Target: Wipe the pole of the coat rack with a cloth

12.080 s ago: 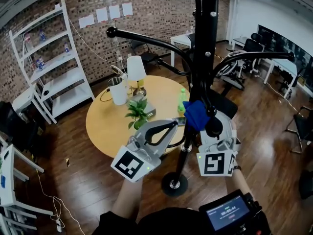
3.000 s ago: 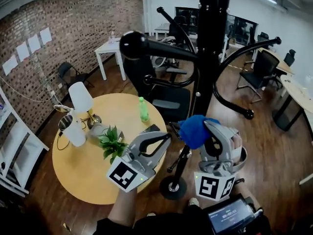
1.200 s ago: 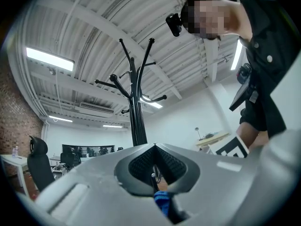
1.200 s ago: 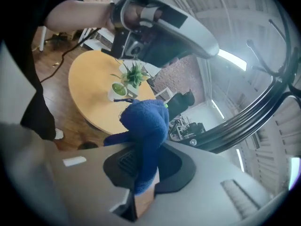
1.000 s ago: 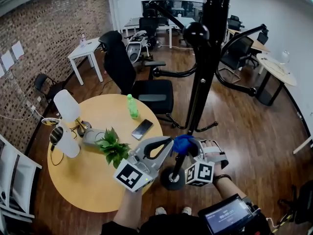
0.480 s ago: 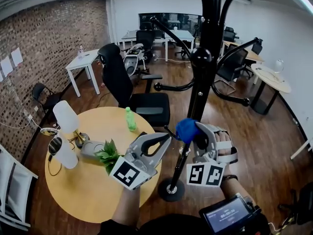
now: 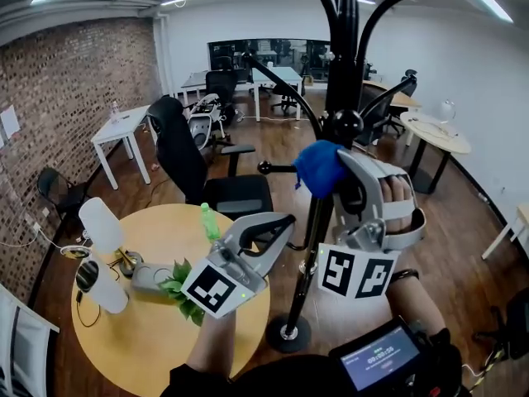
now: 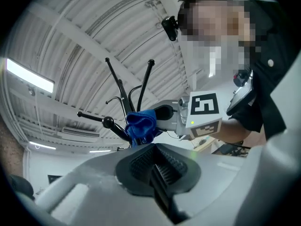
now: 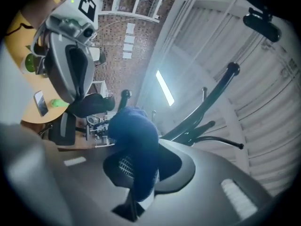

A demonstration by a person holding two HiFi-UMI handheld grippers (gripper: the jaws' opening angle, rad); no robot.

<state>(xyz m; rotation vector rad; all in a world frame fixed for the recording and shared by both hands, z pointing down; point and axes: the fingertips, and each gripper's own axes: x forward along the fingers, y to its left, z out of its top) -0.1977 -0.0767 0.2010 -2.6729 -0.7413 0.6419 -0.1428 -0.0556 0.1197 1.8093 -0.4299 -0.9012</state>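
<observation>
Right gripper point(image 7: 337, 179) pinches a bunched blue cloth point(image 7: 316, 165), presenting the wad against the black metal pole of the coat rack point(image 7: 340, 81) below its arms, evidently for rubbing. Left gripper point(image 7: 281, 222), jaws pressed together and empty, hangs lower, beside the pole.

Right hand-held gripper point(image 7: 337, 179) carried blue cloth point(image 7: 316, 164) higher up pole point(image 7: 340, 81).
</observation>
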